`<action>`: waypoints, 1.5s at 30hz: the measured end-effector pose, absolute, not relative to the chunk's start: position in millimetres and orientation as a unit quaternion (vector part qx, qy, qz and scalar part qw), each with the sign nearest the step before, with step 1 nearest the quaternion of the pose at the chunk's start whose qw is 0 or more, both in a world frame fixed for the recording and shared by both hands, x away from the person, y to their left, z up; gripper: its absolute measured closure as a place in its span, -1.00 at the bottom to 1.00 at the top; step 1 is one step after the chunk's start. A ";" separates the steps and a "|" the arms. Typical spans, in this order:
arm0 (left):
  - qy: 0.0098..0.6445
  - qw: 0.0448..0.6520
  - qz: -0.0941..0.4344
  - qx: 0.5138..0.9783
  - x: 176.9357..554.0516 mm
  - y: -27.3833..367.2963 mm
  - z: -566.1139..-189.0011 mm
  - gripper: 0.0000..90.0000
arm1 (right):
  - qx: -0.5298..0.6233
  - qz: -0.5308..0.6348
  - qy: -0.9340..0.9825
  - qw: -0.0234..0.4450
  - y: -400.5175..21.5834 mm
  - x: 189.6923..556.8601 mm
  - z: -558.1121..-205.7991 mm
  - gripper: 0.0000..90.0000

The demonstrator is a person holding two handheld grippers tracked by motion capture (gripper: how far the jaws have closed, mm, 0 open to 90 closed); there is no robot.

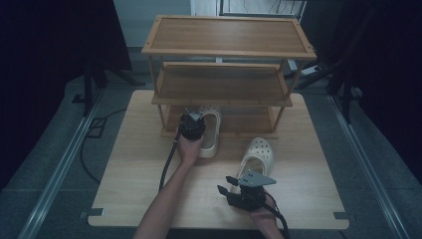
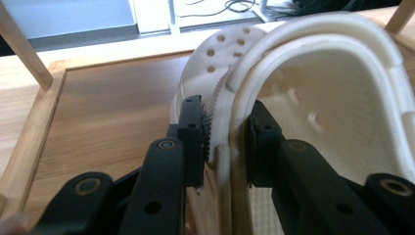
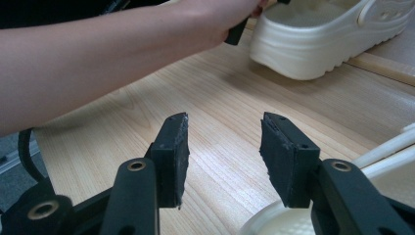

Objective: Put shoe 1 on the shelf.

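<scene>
Three-tier wooden shoe rack (image 1: pixel 226 50) stood on the pale wooden table (image 1: pixel 149 164), just beyond the left gripper (image 2: pixel 222 134). Cream perforated foam clog (image 2: pixel 313 83) sat with its toe on the rack's bottom shelf, its side wall clamped between the left jaws. Second matching cream clog (image 1: pixel 258 154) lay just ahead of the right gripper (image 3: pixel 222 147), whose jaws stood apart over bare tabletop, holding nothing.

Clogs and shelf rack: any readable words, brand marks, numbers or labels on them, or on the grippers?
None can be read.
Held clog: raised moulding on its strap, too blurred to read.
Second clog, rack, left gripper, right gripper: no lettering visible.
</scene>
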State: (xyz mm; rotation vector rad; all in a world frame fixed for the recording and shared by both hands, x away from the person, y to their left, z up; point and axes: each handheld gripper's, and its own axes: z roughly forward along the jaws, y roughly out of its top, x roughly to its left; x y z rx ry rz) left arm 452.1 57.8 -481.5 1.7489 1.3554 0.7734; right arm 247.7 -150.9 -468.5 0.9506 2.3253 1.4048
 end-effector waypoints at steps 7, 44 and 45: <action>0.526 0.401 0.303 0.686 446.4 59.6 -475.9 0.47 | 0.328 0.483 0.802 0.131 -151.0 247.3 -469.0 0.18; 0.456 0.419 0.174 0.766 314.8 91.8 -475.1 1.00 | 0.334 0.476 0.800 0.146 -150.3 243.0 -471.5 0.16; 0.456 0.415 0.170 0.769 314.6 89.6 -478.0 1.00 | 0.334 0.476 0.801 0.147 -149.8 242.3 -471.3 0.16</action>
